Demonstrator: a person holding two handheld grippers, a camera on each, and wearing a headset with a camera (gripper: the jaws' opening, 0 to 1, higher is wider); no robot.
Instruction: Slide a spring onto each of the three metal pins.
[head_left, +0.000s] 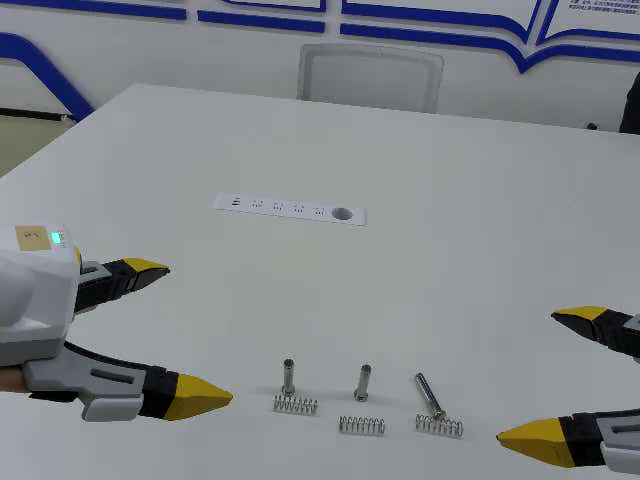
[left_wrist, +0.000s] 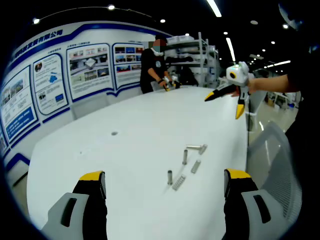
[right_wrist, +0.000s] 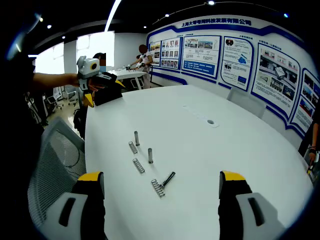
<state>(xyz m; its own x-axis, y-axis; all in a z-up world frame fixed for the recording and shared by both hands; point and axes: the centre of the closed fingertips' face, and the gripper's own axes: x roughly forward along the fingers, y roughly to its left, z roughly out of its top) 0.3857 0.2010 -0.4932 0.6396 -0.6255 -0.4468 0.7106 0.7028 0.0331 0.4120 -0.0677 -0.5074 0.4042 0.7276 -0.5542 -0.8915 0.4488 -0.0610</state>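
Student: Grippers come first. The left gripper (head_left: 195, 333) and right gripper (head_left: 528, 376) flank the row, each with jaws spread wide and empty. Where is the hazard?

Tutor: Nearest the person lie the left spring (head_left: 296, 404), middle spring (head_left: 361, 425) and right spring (head_left: 439, 427), each just before a pin. Thin coils may roll or squirt from a hard pinch. Behind them, the left pin (head_left: 288, 376) and middle pin (head_left: 362, 382) stand upright, and a skewed spring could topple them. The right pin (head_left: 429, 395) lies flat. Farther off is the socket panel (head_left: 290, 209).
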